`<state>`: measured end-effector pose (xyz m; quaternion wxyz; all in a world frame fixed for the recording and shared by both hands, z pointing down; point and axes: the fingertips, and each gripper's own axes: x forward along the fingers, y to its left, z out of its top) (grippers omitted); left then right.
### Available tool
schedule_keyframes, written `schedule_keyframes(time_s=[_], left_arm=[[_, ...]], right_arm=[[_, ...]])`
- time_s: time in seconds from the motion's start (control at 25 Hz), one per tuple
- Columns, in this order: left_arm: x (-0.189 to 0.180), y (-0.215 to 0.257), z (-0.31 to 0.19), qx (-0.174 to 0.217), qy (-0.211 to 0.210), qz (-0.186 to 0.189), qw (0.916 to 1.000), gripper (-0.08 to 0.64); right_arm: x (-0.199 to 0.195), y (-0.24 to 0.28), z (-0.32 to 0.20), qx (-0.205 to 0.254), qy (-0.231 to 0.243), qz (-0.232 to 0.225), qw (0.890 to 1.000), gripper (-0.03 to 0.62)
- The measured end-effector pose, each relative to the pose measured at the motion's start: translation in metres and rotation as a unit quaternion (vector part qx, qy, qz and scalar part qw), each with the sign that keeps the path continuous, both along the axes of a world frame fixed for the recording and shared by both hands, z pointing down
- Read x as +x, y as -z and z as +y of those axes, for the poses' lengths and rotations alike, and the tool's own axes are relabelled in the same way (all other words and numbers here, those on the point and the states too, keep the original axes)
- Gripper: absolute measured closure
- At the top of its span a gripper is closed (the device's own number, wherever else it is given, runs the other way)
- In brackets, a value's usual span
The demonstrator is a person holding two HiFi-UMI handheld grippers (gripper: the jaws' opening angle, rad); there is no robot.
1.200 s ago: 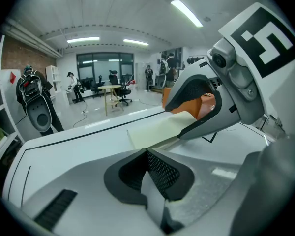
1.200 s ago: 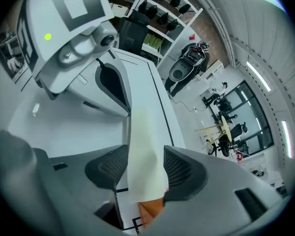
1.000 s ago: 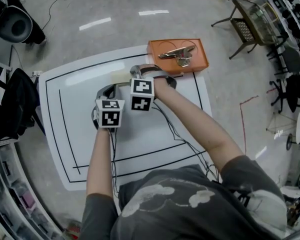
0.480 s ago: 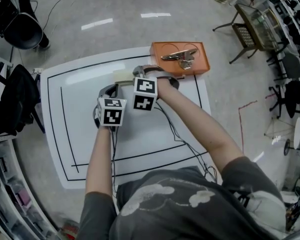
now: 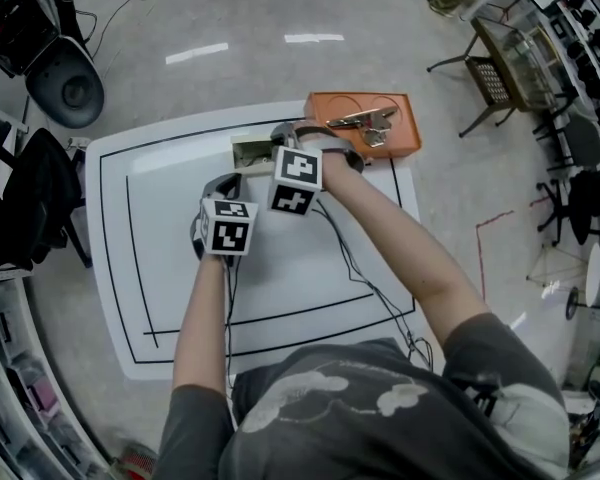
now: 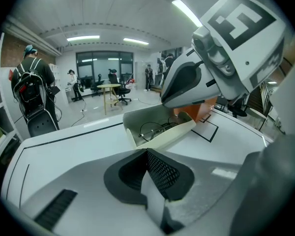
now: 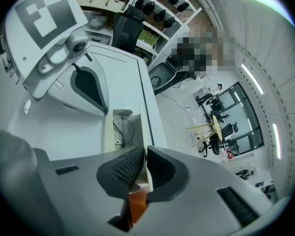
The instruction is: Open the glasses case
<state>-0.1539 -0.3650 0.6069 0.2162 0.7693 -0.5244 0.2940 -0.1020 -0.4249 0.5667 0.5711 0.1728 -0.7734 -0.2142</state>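
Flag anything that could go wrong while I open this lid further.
1. The right tool is closing its jaws on only the thin edge of the lid; it may slip free and snap shut.
2. The glasses lie loose in the glasses case; a jerk could tip them out.

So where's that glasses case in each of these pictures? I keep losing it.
Head view: the glasses case sits near the table's far edge, just left of the orange tray.
Left gripper view: the case lies open at the centre, with the tray behind it.
Right gripper view: the case is just left of centre, with the tray at the bottom.
Shared landmark: the orange tray.
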Motion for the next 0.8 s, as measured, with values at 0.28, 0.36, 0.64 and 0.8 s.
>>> schedule_keyframes(time_s=[0.28,0.36,0.64,0.8], left_arm=[[0.0,0.0,-0.001,0.002,-0.001,0.002,1.0,0.563],[0.0,0.0,0.0,0.001,-0.001,0.002,1.0,0.563],[0.001,0.005,0.001,0.007,0.004,0.014,0.9999,0.563],[0.0,0.018,0.004,0.015,0.001,0.028,0.9995,0.563]], right_arm=[[0.001,0.0,-0.026,0.016,-0.006,0.022,1.0,0.572],[0.001,-0.001,-0.028,0.016,-0.007,0.024,1.0,0.572],[0.002,0.009,-0.024,0.019,-0.018,-0.003,1.0,0.497],[0.007,0.021,-0.015,0.024,-0.028,-0.013,0.999,0.489]])
